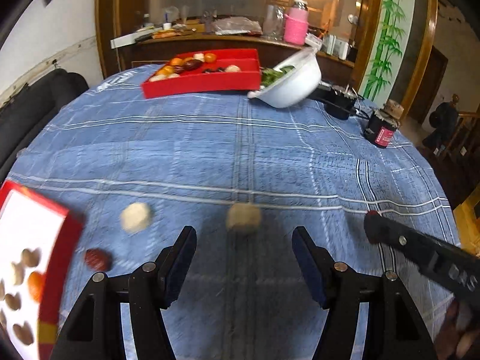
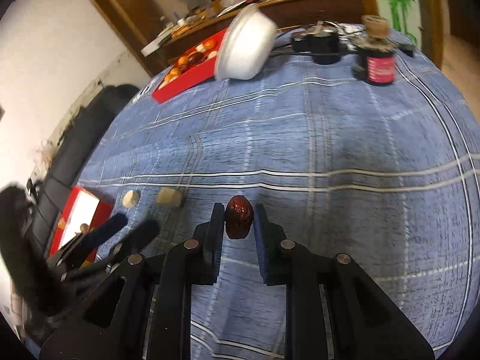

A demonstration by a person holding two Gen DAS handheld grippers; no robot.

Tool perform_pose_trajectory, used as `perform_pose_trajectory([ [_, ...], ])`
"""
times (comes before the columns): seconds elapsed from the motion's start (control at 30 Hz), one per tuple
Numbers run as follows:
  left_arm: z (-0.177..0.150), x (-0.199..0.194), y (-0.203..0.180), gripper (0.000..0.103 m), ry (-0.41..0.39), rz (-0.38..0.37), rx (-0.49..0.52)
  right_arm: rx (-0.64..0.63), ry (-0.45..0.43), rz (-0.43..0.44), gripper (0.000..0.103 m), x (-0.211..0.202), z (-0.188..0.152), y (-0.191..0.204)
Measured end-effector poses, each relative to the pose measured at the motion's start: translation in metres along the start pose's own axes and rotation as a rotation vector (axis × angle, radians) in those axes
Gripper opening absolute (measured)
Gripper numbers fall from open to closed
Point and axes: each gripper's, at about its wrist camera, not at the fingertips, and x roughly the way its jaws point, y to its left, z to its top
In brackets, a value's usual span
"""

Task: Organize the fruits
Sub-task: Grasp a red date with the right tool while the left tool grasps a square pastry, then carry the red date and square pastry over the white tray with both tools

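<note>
Right wrist view shows the right gripper [image 2: 239, 220] with its jaws clamped on a dark red, wrinkled, oval dried date [image 2: 238, 220], held by its sides only, near the pad tips, above the blue plaid cloth [image 2: 330, 138] covering the bench. That hold looks thin to me: the fruit is rounded and glossy, so a quick swing or twist could squeeze it forward out of the pads and send it rolling toward the bench's near edge.

The left gripper [image 1: 244, 235] has its jaws apart and nothing between them; it hovers just short of a pale tan, blocky fruit piece [image 1: 243, 217]. A rounder cream piece [image 1: 136, 217] and a second dark red date [image 1: 97, 259] lie toward the near left corner, beside a red box with a white inside [image 1: 61, 240] that holds small brown and orange pieces. This picture is smeared, so a hasty closing could nudge the tan piece away instead of catching it.

Both grippers sit close together over the near edge, and a crossing could knock them. A red partitioned tray [image 1: 204, 85] of sorted fruit stands at the far edge, touching a tilted white bowl [image 1: 295, 85] that might tip if bumped
</note>
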Motion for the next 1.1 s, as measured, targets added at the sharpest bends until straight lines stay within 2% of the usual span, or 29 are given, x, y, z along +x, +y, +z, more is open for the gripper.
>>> perform_pose_trajectory([
  [0.03,0.002,0.009,-0.004,0.064,0.018,0.007,0.006,0.012,-0.004,0.002,0.018,0.001,0.001,-0.003],
  [0.07,0.002,0.015,-0.005,0.058,0.031,0.018,0.010,0.023,-0.005,0.009,0.018,0.001,0.002,-0.006],
  [0.1,0.002,0.023,-0.006,0.035,0.046,0.037,0.016,0.025,-0.008,0.017,0.018,0.000,0.003,-0.008],
  [0.13,0.001,0.024,-0.007,0.025,0.028,0.077,0.035,0.020,-0.009,0.019,0.018,-0.001,0.004,-0.007],
  [0.3,-0.006,0.009,0.004,0.025,0.031,0.053,0.026,-0.042,-0.017,0.004,0.018,-0.004,0.001,0.006],
  [0.5,-0.036,-0.040,0.021,0.025,0.002,0.022,0.006,-0.124,-0.006,-0.039,0.018,-0.002,-0.007,0.027],
  [0.83,-0.088,-0.098,0.040,0.025,-0.016,-0.003,-0.028,-0.276,0.050,-0.131,0.018,-0.016,-0.060,0.073],
  [1.1,-0.110,-0.128,0.059,0.025,-0.058,0.013,-0.055,-0.368,0.018,-0.242,0.018,-0.032,-0.095,0.102],
])
